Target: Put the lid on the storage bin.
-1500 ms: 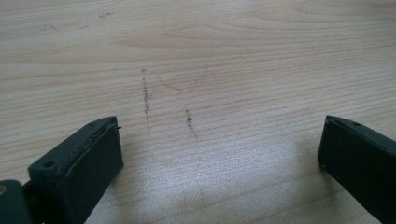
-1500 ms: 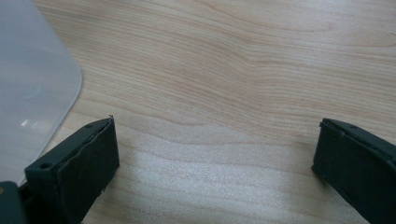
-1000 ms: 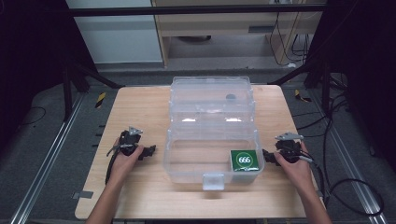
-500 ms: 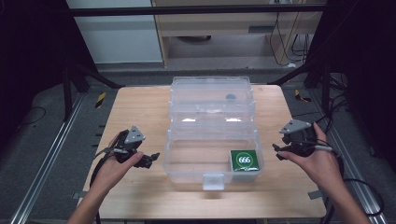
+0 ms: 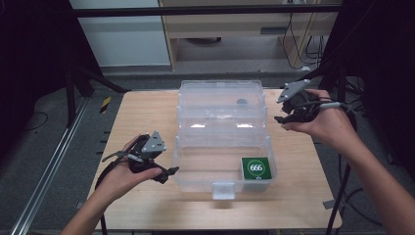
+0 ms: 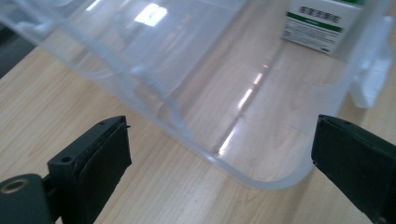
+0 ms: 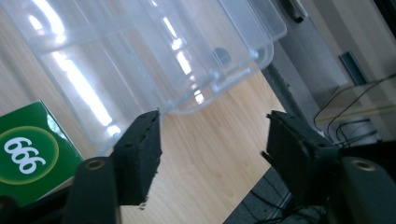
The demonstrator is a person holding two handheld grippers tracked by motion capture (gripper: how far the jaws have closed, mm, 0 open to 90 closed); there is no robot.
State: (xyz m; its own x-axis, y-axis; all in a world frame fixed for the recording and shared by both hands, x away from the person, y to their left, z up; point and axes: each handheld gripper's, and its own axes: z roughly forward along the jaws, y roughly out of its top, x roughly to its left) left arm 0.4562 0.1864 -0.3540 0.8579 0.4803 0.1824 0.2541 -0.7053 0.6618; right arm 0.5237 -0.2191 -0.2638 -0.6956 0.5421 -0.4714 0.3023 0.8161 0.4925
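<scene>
On table (image 5: pixel 147 107), one clear box (image 5: pixel 222 147), one green carton (image 5: pixel 256 168), two grippers

Box (image 5: pixel 256 168) inside bin (image 5: pixel 195 166), front-right corner.

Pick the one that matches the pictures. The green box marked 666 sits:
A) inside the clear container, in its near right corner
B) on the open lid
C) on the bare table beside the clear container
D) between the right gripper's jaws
A: the green box lies on the floor of the clear container, in its near right corner, with neither gripper touching it.
</scene>
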